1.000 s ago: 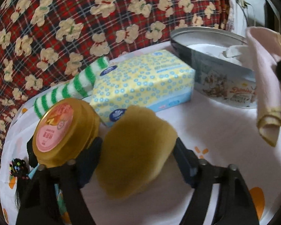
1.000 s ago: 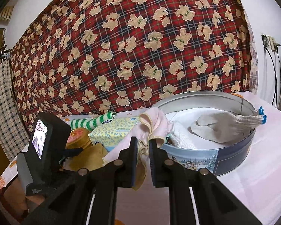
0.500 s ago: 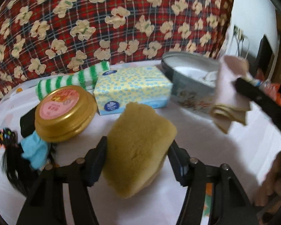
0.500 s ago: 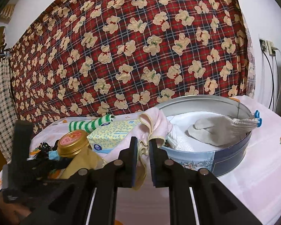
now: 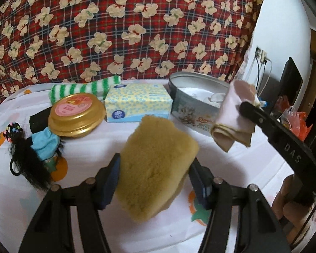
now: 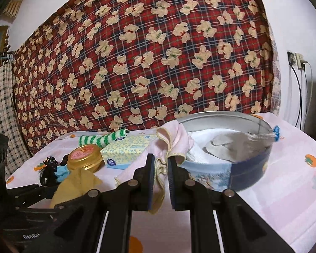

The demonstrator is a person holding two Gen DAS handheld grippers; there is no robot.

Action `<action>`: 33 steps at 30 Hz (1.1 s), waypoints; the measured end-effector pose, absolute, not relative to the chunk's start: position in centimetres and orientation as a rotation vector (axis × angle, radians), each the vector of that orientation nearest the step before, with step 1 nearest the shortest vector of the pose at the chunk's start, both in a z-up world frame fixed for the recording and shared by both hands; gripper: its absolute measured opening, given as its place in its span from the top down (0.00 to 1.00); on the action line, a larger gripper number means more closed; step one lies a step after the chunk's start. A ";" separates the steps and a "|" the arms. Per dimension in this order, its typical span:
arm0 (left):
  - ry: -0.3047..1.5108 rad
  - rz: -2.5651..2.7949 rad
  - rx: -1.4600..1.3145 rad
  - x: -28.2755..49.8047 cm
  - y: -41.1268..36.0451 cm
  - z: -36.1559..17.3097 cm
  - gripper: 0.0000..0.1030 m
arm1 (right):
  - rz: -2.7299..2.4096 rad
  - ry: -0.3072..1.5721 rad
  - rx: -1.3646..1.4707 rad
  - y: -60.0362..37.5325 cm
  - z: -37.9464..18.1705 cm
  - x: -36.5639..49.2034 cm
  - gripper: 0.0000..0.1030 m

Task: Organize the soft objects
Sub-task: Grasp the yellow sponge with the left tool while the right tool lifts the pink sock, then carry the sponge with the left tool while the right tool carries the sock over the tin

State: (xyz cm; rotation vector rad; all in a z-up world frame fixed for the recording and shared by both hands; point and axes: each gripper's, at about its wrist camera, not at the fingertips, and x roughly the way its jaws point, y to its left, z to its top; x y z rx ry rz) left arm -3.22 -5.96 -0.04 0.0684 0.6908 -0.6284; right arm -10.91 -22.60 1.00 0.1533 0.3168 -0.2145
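Note:
My left gripper (image 5: 155, 164) is shut on a tan fuzzy sponge (image 5: 158, 168), held tilted a little above the white tablecloth. The same sponge (image 6: 78, 181) shows at the lower left of the right wrist view. My right gripper (image 6: 161, 160) is shut on a folded pink cloth (image 6: 174, 141), which hangs just left of the round tin (image 6: 248, 168). In the left wrist view the pink cloth (image 5: 236, 116) dangles in front of the tin (image 5: 189, 113). A white cloth and a grey glove (image 6: 225, 145) lie inside the tin.
A green-striped sock (image 5: 82, 88), a yellow tissue pack (image 5: 137, 103) and a gold-lidded jar (image 5: 76, 116) stand behind the sponge. A blue scrunchie (image 5: 46, 141) and black hair ties (image 5: 29, 158) lie at the left. Red bear-print fabric (image 6: 158, 52) backs the table.
My left gripper closed tighter on the sponge, lifted it off the cloth and drew back from the jar and tissue pack, rolling level. The right gripper kept still with the pink cloth.

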 end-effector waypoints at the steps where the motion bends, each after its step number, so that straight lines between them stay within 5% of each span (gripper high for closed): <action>1: 0.683 -0.625 0.068 -3.4 -6.0 0.2 0.41 | -0.215 0.318 0.159 -22.8 1.0 -11.2 0.87; 33: 0.571 -0.719 0.059 -6.1 -12.5 4.3 0.41 | -0.418 0.193 0.097 -30.7 5.3 -18.9 0.87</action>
